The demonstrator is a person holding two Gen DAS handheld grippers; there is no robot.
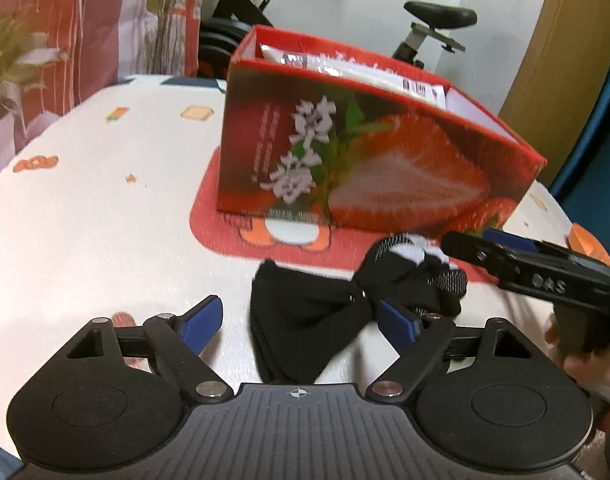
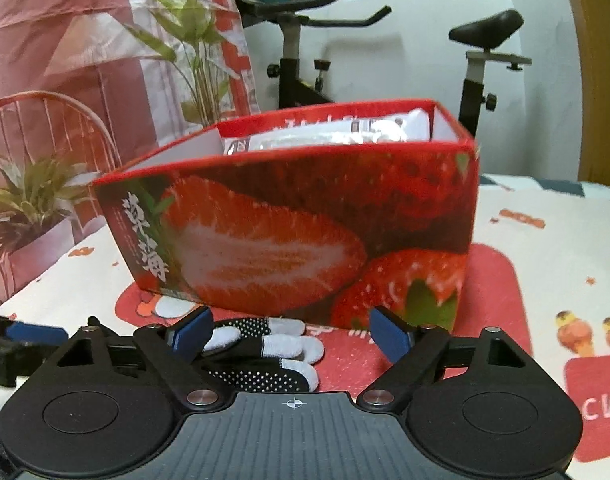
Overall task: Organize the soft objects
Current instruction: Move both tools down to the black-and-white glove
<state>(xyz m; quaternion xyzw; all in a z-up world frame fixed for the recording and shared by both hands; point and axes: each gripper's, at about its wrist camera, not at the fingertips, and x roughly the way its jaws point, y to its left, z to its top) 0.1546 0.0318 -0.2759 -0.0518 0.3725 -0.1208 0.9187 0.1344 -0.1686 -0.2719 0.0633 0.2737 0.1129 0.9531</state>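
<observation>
A pair of black gloves (image 1: 305, 320) with white tips and dotted palms lies on the table in front of a red strawberry box (image 1: 365, 152). My left gripper (image 1: 299, 306) straddles the plain black end; its right pad (image 1: 397, 322) is at the fabric's edge and its left pad stands clear. My right gripper (image 2: 290, 314) hangs over the white-tipped end of the gloves (image 2: 273, 344), jaws wide, its left pad (image 2: 191, 332) beside a white tip. The box (image 2: 305, 220) holds white plastic packets (image 2: 329, 132). In the left wrist view my right gripper (image 1: 477, 242) comes in from the right.
The table wears a white cloth (image 1: 85, 220) with small prints, and a red mat (image 2: 493, 300) lies under the box. Potted plants (image 2: 29, 196) and a red wire chair (image 2: 45, 128) stand at the left. An exercise bike (image 2: 305, 60) is behind the table.
</observation>
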